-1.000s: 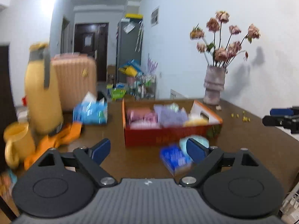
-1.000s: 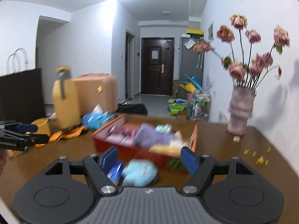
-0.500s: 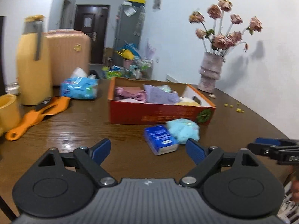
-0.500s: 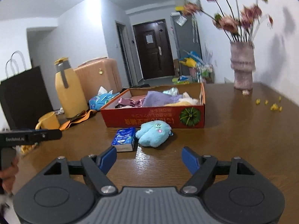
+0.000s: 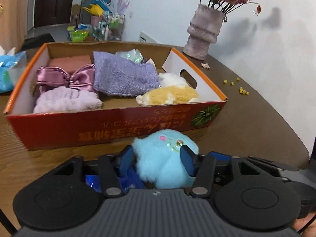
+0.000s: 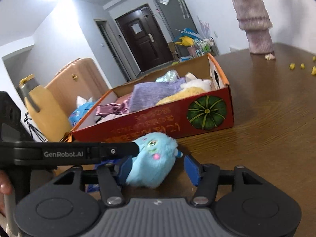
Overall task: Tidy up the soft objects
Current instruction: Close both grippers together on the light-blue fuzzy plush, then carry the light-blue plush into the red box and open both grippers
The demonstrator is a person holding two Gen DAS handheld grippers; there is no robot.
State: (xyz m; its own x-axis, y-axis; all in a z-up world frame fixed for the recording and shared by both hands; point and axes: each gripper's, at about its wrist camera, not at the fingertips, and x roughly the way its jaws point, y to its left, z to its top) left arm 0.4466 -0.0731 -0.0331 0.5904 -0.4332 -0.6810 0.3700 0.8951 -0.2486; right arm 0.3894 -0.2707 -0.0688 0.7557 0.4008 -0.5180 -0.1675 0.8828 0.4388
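A light blue plush toy (image 5: 164, 164) lies on the wooden table right in front of the red cardboard box (image 5: 59, 132). My left gripper (image 5: 157, 161) has it between its blue pads; the jaws are closing and both pads touch the fur. My right gripper (image 6: 158, 168) straddles the same blue plush toy (image 6: 152, 162) from the other side. Its jaws are closing too: the left pad touches the fur, the right pad stands apart. A blue tissue pack (image 5: 92, 181) lies half hidden under the left gripper. The red box (image 6: 158, 122) holds a purple cloth (image 5: 122, 77), a pink bow and a yellow-white plush (image 5: 171, 96).
A fuzzy vase (image 5: 203, 33) with dried flowers stands at the back right, with yellow petals (image 5: 243, 90) scattered near it. The table's curved edge (image 5: 286, 138) runs close on the right. A yellow jug (image 6: 43, 106) and a blue-wrapped tissue pack (image 5: 9, 73) sit left of the box.
Both grippers have come down and forward to the blue plush toy, which now lies between both pairs of fingers. Both sets of jaws have narrowed. The right gripper has rolled.
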